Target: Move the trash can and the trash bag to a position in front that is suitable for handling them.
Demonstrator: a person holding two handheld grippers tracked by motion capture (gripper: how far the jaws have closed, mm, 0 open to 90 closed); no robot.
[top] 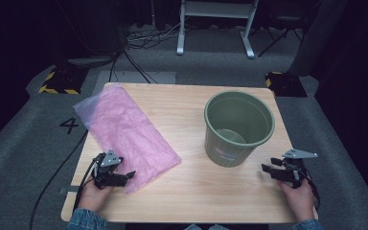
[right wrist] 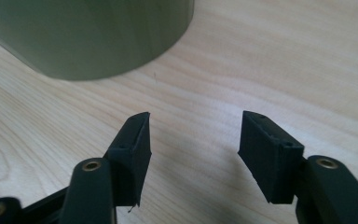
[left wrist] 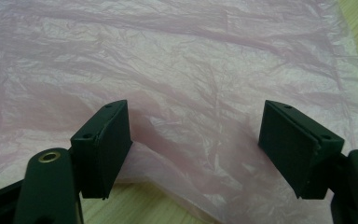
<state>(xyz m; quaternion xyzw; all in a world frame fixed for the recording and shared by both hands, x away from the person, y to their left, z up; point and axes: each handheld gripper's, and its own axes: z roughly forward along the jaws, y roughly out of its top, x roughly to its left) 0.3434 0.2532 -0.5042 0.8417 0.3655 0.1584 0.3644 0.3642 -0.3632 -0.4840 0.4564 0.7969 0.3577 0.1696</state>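
Note:
A flat, crinkled pink plastic bag (top: 124, 134) lies on the left half of the wooden table (top: 191, 191). My left gripper (top: 130, 175) rests open at the bag's near corner, its jaws straddling the pink film (left wrist: 191, 93) just above the bag's edge. An empty green bin (top: 238, 128) stands upright on the right half. My right gripper (top: 265, 168) is open near the table's right front, a short way from the bin's base (right wrist: 88, 37), with bare wood between its jaws.
The bag's far corner overhangs the table's back left edge. Grey carpet with cables surrounds the table; a white desk frame (top: 216, 24) stands behind. Bare wood lies between bag and bin.

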